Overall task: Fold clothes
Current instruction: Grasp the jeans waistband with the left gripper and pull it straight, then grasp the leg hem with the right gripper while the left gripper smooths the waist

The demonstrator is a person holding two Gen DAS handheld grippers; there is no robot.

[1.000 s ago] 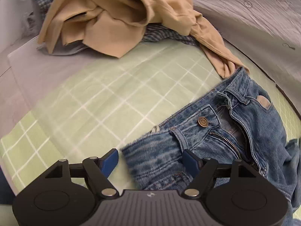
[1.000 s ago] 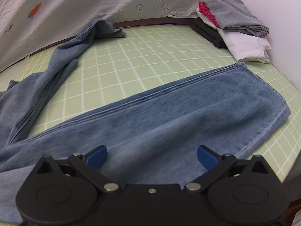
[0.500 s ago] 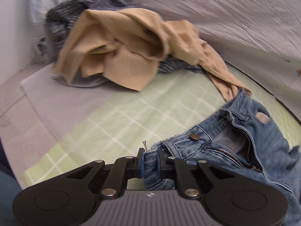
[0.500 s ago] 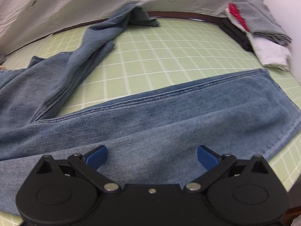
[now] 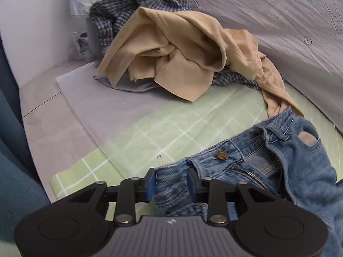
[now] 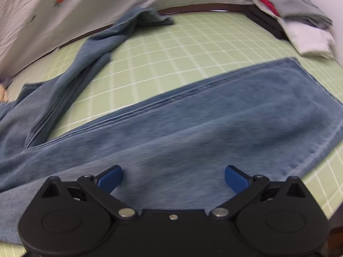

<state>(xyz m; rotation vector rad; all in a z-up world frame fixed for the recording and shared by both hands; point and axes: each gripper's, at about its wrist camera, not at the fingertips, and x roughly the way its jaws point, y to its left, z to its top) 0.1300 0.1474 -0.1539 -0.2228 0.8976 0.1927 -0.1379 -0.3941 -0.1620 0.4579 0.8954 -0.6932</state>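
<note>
Blue jeans [image 5: 300, 171] lie on the green checked mat [image 5: 171, 124], fly open, with the brass button [image 5: 221, 155] showing. My left gripper [image 5: 170, 184] is at the waistband's corner. Its jaws are opening, and the bunched denim sits loosely between the blue pads [image 5: 150, 184]. In the right wrist view, which is blurred, my right gripper [image 6: 173, 178] stands open just above the flat jeans leg [image 6: 214, 117], with nothing gripped. The other leg [image 6: 96, 51] trails crumpled toward the far edge of the mat [image 6: 182, 49].
A tan garment [image 5: 182, 49] and a checked shirt [image 5: 133, 6] are heaped at the mat's far left end. A stack of folded clothes [image 6: 300, 21] sits at the far right. A grey sheet printed with carrots [image 5: 278, 21] hangs behind. A person's blue clothing [image 5: 12, 171] borders the left.
The left jaws closed from wide onto the waistband corner, then parted again, and the gripper rose and drew back. The right gripper stayed open while its view swung over the jeans leg.
</note>
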